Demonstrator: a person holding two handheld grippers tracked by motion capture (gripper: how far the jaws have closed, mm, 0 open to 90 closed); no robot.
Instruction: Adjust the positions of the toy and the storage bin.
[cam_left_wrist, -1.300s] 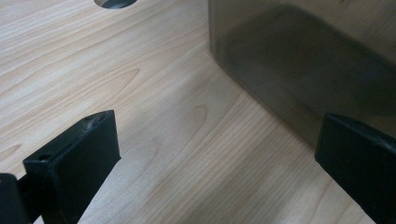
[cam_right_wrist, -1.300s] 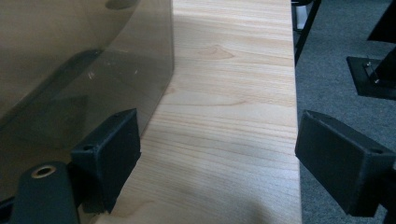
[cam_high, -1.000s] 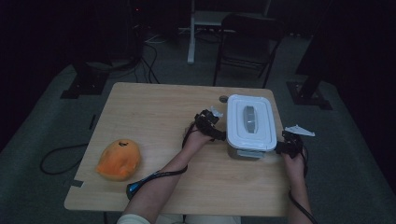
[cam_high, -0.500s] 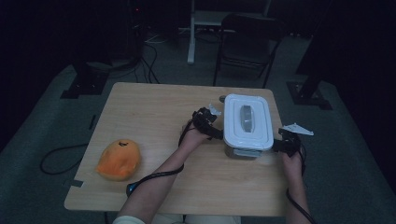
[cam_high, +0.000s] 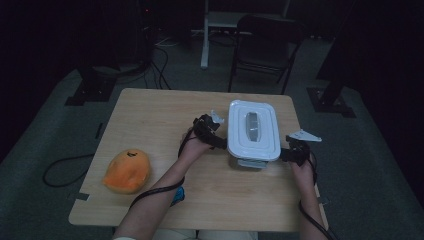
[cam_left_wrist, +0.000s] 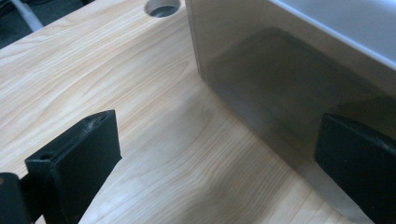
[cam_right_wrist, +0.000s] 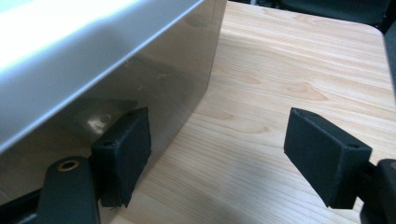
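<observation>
The white-lidded container stands on the right half of the counter, towards its far edge. The left hand-held gripper sits against its left wall with jaws spread wide, nothing clamped. The right hand-held gripper has just been closing a little, yet gapes at the near right corner, one jaw beside the wall. An orange soft toy lies well apart, near left.

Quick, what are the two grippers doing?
Left gripper: open, one jaw against the container.
Right gripper: open, one jaw against it too.
</observation>
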